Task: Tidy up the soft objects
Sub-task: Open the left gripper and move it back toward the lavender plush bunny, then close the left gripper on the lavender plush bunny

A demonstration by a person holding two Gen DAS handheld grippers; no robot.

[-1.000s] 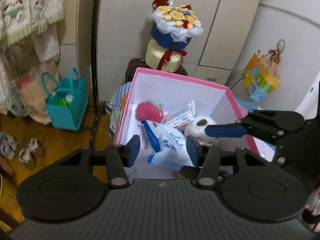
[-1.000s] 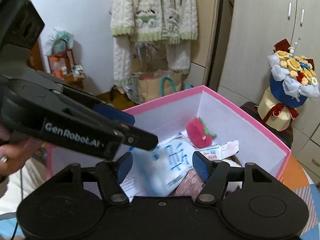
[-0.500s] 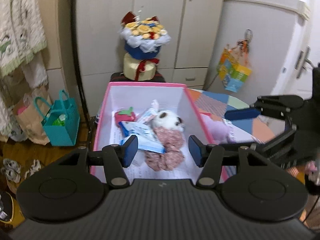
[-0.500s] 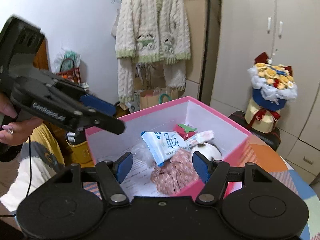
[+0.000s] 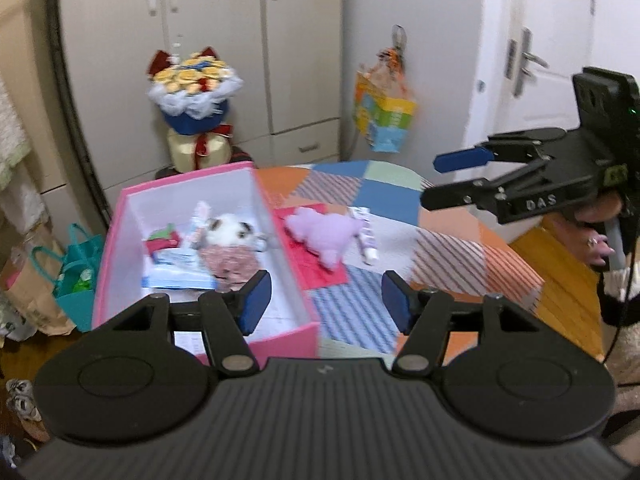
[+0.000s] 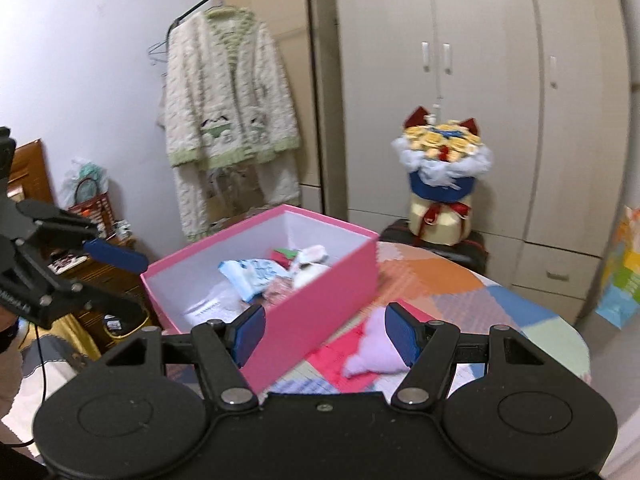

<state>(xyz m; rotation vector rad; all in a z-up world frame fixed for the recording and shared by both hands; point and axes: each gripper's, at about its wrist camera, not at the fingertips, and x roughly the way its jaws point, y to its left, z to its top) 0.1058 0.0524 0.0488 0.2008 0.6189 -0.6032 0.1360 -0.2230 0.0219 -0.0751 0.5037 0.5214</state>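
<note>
A pink box (image 5: 304, 336) (image 6: 320, 304) stands on the patchwork table. It holds a white plush (image 5: 230, 230), a pink patterned cloth (image 5: 228, 266), a blue-and-white packet (image 5: 176, 274) (image 6: 256, 276) and a red strawberry toy (image 5: 162, 240). A lilac plush (image 5: 320, 232) (image 6: 374, 350) lies on a red sheet to the right of the box, with a small tube (image 5: 368, 236) beside it. My left gripper (image 5: 324, 306) is open and empty, above the box's near right corner. My right gripper (image 6: 324, 332) is open and empty, above the box's side and the lilac plush.
The table's patchwork cloth (image 5: 452, 248) ends at a rounded edge to the right. A flower bouquet (image 5: 196, 92) stands behind the box by the wardrobe. A teal bag (image 5: 78, 280) sits on the floor to the left. A cardigan (image 6: 228, 120) hangs on a rack.
Both grippers have pulled back and up from inside the box and swung right. The blue-and-white packet now lies in the box. The lilac plush has come into view.
</note>
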